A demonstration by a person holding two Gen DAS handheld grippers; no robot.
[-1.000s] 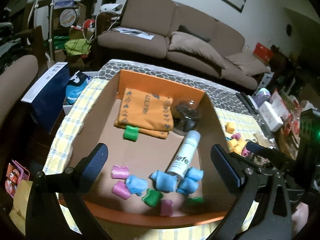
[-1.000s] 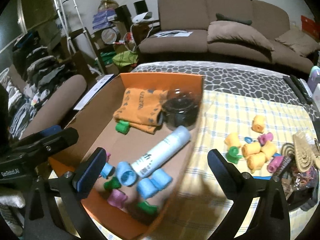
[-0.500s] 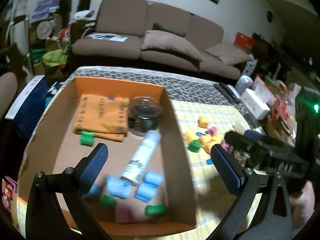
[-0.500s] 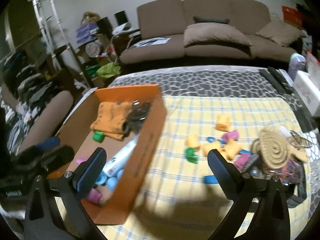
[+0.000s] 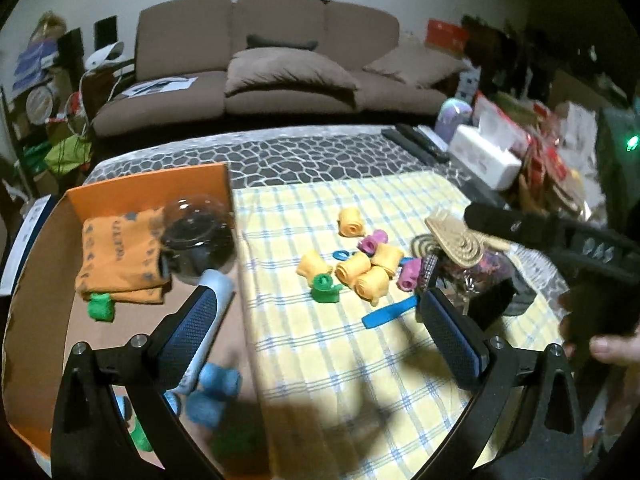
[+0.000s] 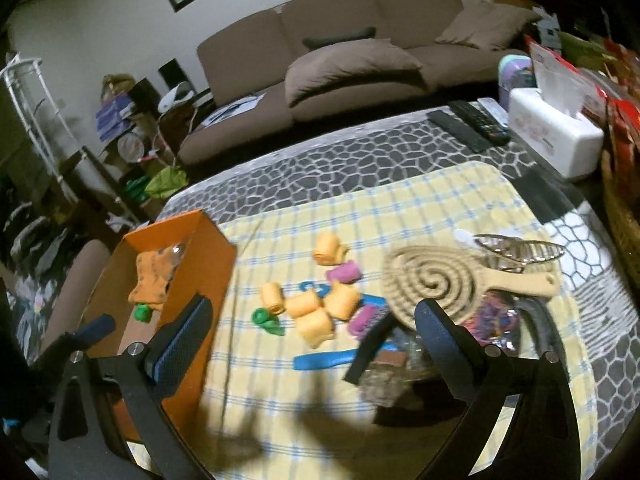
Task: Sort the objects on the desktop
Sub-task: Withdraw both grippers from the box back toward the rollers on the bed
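Note:
An orange cardboard box (image 5: 148, 184) at the left holds a folded orange cloth (image 5: 116, 252), a dark dome-lidded jar (image 5: 198, 240), a white tube and several blue, green and pink rollers. On the yellow checked cloth (image 5: 320, 360) lies a cluster of orange rollers (image 5: 360, 268), a green roller (image 5: 326, 286), pink rollers and a blue clip (image 5: 386, 316). The cluster also shows in the right wrist view (image 6: 316, 312). My left gripper (image 5: 316, 336) is open and empty above the cloth. My right gripper (image 6: 312, 344) is open and empty, above the blue clip (image 6: 332, 358).
A tan spiral hairbrush (image 6: 436, 284), a dark container of hair ties (image 6: 492, 320) and a hair claw (image 6: 516, 248) lie at the right. A white tissue box (image 6: 556, 132) and remotes (image 6: 468, 124) sit at the back. A brown sofa (image 5: 272, 72) stands behind the table.
Both grippers have swung right, from over the orange box to over the yellow cloth and the roller cluster. Both stay open and empty.

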